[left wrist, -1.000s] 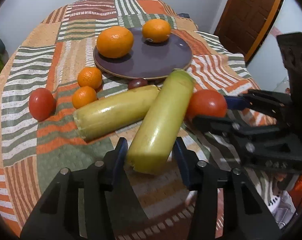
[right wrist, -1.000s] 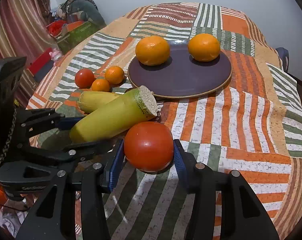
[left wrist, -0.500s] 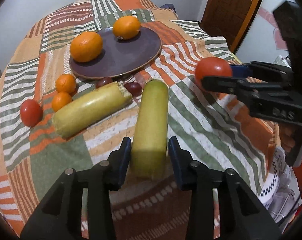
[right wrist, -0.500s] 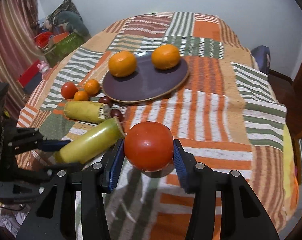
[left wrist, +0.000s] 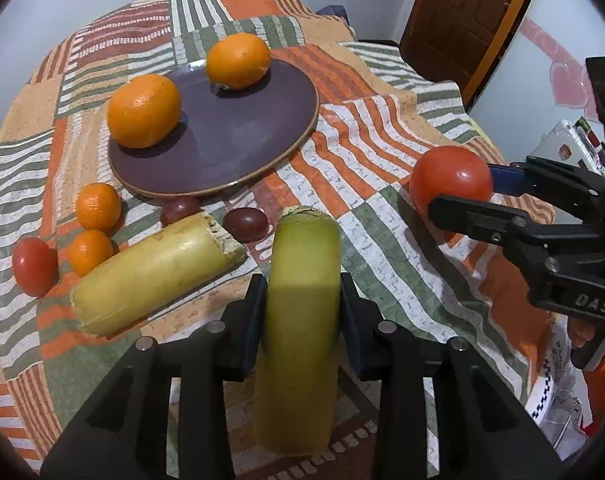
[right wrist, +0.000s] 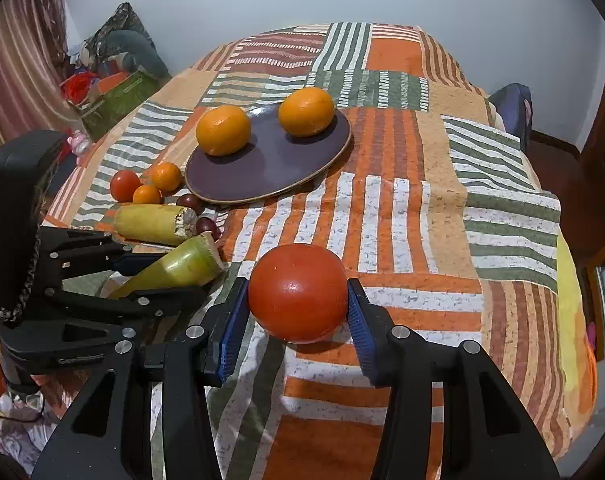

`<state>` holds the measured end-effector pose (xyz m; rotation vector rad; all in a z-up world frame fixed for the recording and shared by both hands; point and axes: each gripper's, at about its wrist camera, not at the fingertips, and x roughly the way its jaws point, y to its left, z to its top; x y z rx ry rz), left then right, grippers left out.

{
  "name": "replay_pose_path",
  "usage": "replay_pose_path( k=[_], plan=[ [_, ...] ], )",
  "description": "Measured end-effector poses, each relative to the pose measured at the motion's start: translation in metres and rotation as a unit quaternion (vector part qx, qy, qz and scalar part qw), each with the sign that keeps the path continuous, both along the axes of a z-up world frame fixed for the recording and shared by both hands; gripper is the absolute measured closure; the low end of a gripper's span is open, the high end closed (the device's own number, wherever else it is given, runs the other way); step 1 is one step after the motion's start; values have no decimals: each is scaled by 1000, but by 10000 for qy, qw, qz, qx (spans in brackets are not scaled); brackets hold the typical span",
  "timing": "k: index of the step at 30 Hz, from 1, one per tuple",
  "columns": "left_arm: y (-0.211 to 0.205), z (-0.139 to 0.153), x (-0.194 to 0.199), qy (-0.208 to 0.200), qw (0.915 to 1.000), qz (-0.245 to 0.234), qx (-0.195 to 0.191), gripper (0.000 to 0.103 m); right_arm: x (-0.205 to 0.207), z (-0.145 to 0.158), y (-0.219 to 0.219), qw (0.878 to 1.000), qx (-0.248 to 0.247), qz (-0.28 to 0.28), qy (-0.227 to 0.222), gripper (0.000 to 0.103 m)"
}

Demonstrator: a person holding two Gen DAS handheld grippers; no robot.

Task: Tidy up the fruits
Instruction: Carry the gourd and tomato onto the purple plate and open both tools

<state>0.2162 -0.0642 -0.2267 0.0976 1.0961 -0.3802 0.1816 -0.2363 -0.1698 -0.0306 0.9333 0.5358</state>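
Note:
My left gripper point(left wrist: 302, 300) is shut on a yellow-green cane piece point(left wrist: 302, 320) and holds it above the table; it also shows in the right wrist view point(right wrist: 182, 264). My right gripper point(right wrist: 298, 308) is shut on a big red tomato point(right wrist: 298, 292), lifted over the cloth; the tomato also shows in the left wrist view point(left wrist: 450, 184). A purple plate point(left wrist: 238, 136) holds two large oranges point(left wrist: 144, 110) point(left wrist: 238, 60). A second cane piece point(left wrist: 154, 268), two small oranges point(left wrist: 98, 206) point(left wrist: 90, 250), a small tomato point(left wrist: 34, 266) and two dark grapes point(left wrist: 244, 224) point(left wrist: 178, 208) lie by the plate.
A patchwork striped cloth point(right wrist: 422, 208) covers the round table and hangs over its edges. A brown door point(left wrist: 466, 16) stands at the back right. Bags and clutter point(right wrist: 114, 76) sit on the floor at the far left of the table.
Both grippers have lifted and drawn back from the plate, carrying the cane piece and the tomato. The cane piece now points straight ahead, away from the other one.

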Motion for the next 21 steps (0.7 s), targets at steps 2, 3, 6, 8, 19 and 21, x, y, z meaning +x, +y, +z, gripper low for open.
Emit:
replay_pose_path(
  k=[2, 3, 6, 8, 19, 21],
  plan=[
    [4, 9, -3, -125, 9999, 33, 7, 69, 1, 2, 0, 10000, 4, -4, -38, 59],
    [5, 14, -3, -183, 9998, 51, 6, 69, 1, 4, 0, 10000, 4, -7, -60, 59],
    [11, 30, -6, -395, 9992, 112, -6, 69, 3, 10, 1, 9999, 8, -16, -161, 59],
    [13, 42, -8, -539, 9984, 145, -27, 69, 5, 13, 2, 9998, 8, -16, -222, 59],
    [26, 87, 14, -1109, 9925, 406, -319, 69, 25, 35, 12, 9981, 27, -10, -614, 59],
    [27, 88, 22, -1121, 9920, 459, -359, 69, 30, 36, 14, 9979, 29, -2, -644, 59]
  ],
)
